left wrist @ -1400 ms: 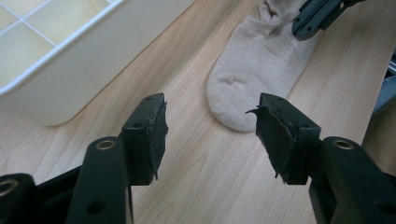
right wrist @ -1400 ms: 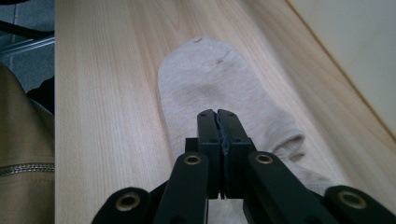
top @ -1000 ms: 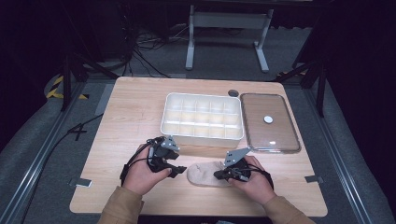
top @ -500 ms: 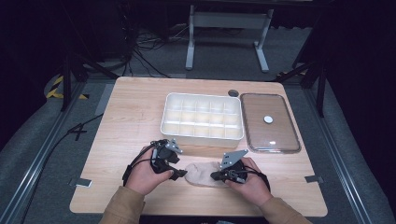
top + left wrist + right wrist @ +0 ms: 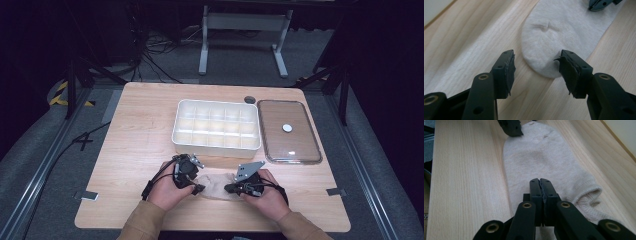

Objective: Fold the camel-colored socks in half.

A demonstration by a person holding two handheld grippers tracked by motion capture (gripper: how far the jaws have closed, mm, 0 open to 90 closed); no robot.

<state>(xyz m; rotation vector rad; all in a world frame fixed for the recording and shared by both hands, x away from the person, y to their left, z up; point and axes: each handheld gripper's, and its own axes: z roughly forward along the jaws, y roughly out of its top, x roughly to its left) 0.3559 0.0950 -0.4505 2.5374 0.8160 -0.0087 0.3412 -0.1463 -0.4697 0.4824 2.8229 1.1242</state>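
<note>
Lowering since a second ago, the left gripper (image 5: 536, 67) is narrowing slightly around the sock's (image 5: 218, 186) toe, pads not touching; the right gripper (image 5: 541, 185) is pinching the cuff end shut on the table (image 5: 140, 125). Folding is not yet started.
</note>
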